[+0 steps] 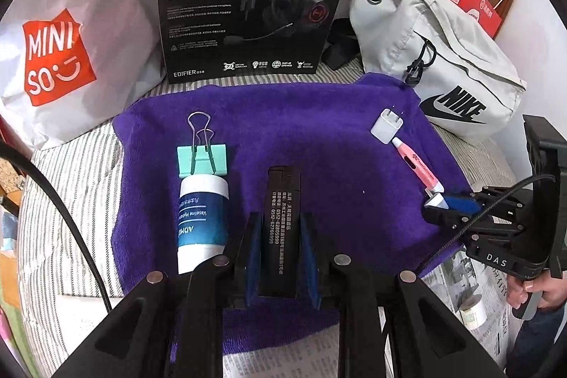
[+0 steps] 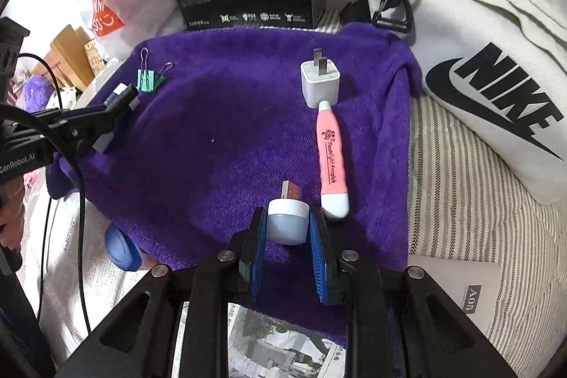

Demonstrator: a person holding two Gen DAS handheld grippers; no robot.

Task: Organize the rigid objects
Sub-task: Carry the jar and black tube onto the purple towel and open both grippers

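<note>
The left tongs (image 1: 280, 236) are pinching a dark box (image 1: 281, 218) over the purple towel (image 1: 319, 144). The right tongs (image 2: 287, 229) are pinching a small USB light (image 2: 287, 218) beside the pink flashlight (image 2: 331, 158).

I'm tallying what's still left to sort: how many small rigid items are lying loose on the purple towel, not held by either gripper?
4: a mint-green binder clip touching a blue-and-white Vaseline tube at left; a white plug adapter touching a pink flashlight earpick at right. Others may be hidden behind the grippers.
</note>
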